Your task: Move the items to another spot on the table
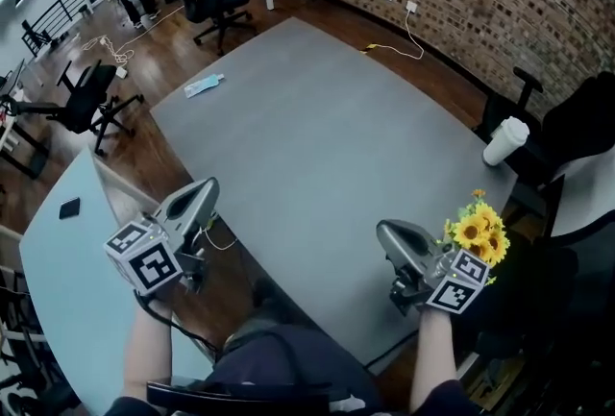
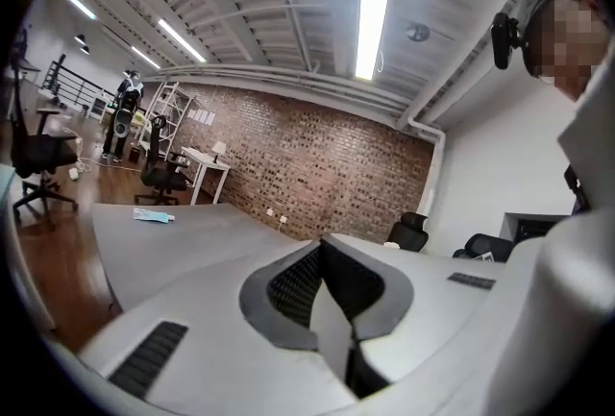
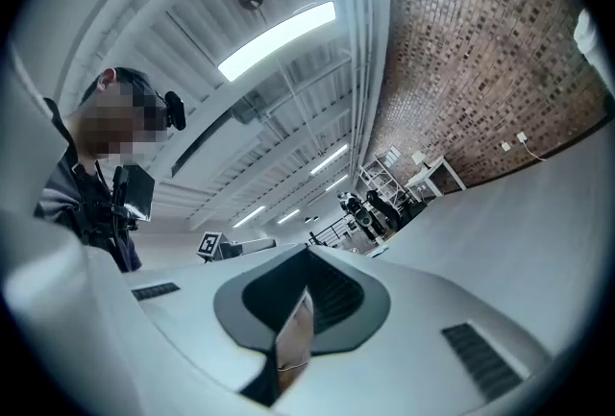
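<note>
We judge that we are between carries: neither tool has anything in it. The left gripper [image 1: 206,186] sits at the lower left of the head view, at the near edge of the broad grey table [image 1: 317,145]. In its own view [image 2: 324,253] the two jaws are pressed together with nothing between them. The right gripper [image 1: 386,233] is at the lower right, over the table's near part. Its view [image 3: 307,256] likewise shows the jaws closed on nothing, tipped up towards the ceiling lights.

The items lie well apart from one another:
- A flat light-blue packet [image 1: 204,85] rests near the table's far edge, in the upper left of the head view. It also shows small at mid left in the left gripper view [image 2: 154,215].
- A white lidded paper cup [image 1: 504,140] stands upright at the right edge.
- A bunch of yellow sunflowers [image 1: 479,230] is just beside the right gripper. We cannot tell whether it rests on the table or just past its edge.

For the next move we would pick one item. The sunflowers are nearest the right gripper. That gripper would need to dip towards the table, part its jaws and close gently on the stems rather than the blooms.
</note>
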### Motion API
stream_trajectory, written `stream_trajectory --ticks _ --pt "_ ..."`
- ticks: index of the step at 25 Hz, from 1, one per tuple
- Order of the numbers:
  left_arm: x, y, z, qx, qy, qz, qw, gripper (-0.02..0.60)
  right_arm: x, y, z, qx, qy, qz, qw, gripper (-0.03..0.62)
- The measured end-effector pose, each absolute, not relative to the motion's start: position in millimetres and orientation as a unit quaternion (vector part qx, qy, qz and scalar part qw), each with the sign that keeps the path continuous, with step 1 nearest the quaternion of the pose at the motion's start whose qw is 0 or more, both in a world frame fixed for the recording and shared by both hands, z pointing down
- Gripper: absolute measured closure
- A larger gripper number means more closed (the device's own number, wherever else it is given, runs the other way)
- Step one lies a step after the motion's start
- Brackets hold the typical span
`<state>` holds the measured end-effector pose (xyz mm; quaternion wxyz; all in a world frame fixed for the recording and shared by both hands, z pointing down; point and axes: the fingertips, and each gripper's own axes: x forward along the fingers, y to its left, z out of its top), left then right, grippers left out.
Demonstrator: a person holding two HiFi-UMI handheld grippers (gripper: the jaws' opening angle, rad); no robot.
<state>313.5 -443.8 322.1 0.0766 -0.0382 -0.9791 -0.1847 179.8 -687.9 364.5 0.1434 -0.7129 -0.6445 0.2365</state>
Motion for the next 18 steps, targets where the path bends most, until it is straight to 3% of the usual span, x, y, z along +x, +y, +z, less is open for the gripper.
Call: stream_trajectory --ticks 9,18 --pt "318.1 -405.1 338.0 -0.017 -0.980 -0.180 0.077 0.572 202.8 -616.2 365.3 -0.741 -0.621 0.198 0.164 0.615" --pt "364.2 -282.1 338.6 -0.050 -0.980 -0.189 0.043 0.572 233.4 -462.5 347.9 -0.776 -0.595 0.136 0.157 0.615"
